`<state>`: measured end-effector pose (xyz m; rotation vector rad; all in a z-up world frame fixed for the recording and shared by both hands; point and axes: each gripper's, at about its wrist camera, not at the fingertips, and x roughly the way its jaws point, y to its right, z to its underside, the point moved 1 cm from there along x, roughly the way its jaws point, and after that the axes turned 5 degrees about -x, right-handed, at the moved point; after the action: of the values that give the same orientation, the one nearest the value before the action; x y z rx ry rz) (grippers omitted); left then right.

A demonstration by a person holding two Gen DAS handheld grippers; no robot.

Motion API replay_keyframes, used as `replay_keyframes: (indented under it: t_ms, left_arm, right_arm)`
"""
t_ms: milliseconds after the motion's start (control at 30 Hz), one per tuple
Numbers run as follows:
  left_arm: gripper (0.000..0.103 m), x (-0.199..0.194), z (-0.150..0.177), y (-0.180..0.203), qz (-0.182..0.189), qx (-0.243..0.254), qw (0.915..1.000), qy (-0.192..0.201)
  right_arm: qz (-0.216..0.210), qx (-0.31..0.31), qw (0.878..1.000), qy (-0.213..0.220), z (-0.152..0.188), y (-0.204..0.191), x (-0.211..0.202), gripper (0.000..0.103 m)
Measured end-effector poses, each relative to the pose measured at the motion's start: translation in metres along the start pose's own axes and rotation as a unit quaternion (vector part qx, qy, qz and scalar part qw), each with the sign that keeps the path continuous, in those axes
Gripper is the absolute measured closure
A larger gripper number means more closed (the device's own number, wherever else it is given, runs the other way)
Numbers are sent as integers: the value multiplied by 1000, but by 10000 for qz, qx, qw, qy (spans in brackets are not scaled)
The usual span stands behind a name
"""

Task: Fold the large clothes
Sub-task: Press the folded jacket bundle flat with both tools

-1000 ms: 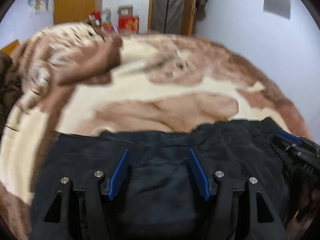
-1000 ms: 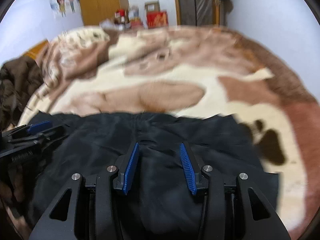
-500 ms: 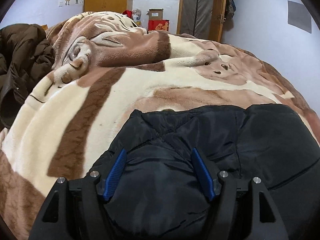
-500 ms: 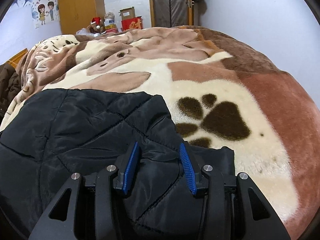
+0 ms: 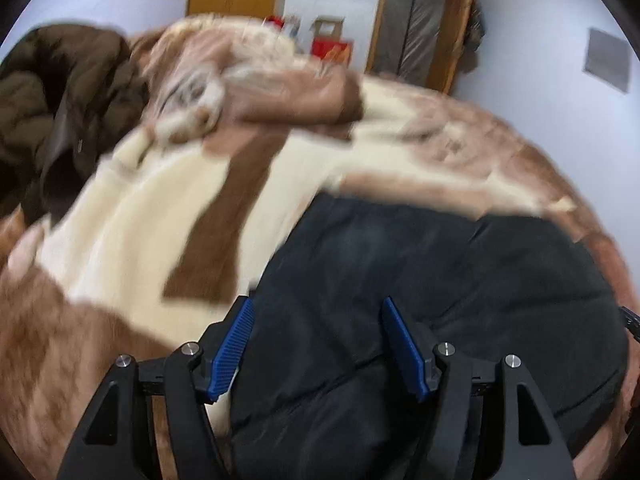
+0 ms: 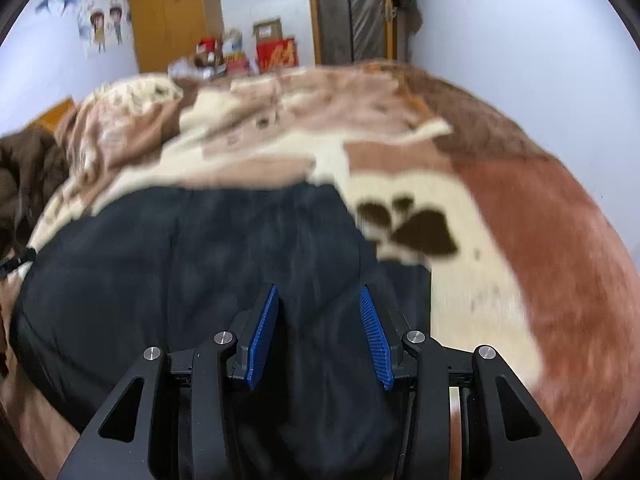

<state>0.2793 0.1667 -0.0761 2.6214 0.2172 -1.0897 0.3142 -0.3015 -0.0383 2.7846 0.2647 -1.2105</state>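
A black padded jacket is seen lying on a bed covered by a brown and cream blanket. In the right wrist view the jacket is spread across the near left part of the blanket, with a dark paw print just beside its right edge.

The left tool is held wide over the jacket's left edge; dark fabric is seen between its blue pads, but whether it is touched cannot be told from the blurred picture. The right tool is set narrower, a fold of the jacket running up between its pads; whether the fold is clamped cannot be told.

A brown coat is piled at the far left of the bed. Red boxes are stacked by the far wall.
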Motion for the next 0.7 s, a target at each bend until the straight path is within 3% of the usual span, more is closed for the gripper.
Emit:
replay_keyframes:
  t_ms: [100, 267, 433, 600, 700]
  left_arm:
    - [32, 11, 7, -7, 81, -237, 9997, -49]
    - [32, 12, 6, -1, -79, -136, 9998, -110]
    - [35, -23, 3, 3, -144, -130, 9997, -121]
    - [35, -69, 25, 5, -5, 30, 10000, 86]
    - [39, -58, 44, 2, -90, 39, 9996, -247]
  right_arm:
    - [-9, 123, 9998, -133, 12, 6, 19, 60]
    - [141, 27, 9996, -263, 8, 1, 24, 60]
    - [197, 94, 9995, -220, -4, -1, -15, 60]
    - [51, 85, 9999, 22, 13, -7, -60, 60]
    - [98, 115, 9990, -429, 34, -6, -45, 60]
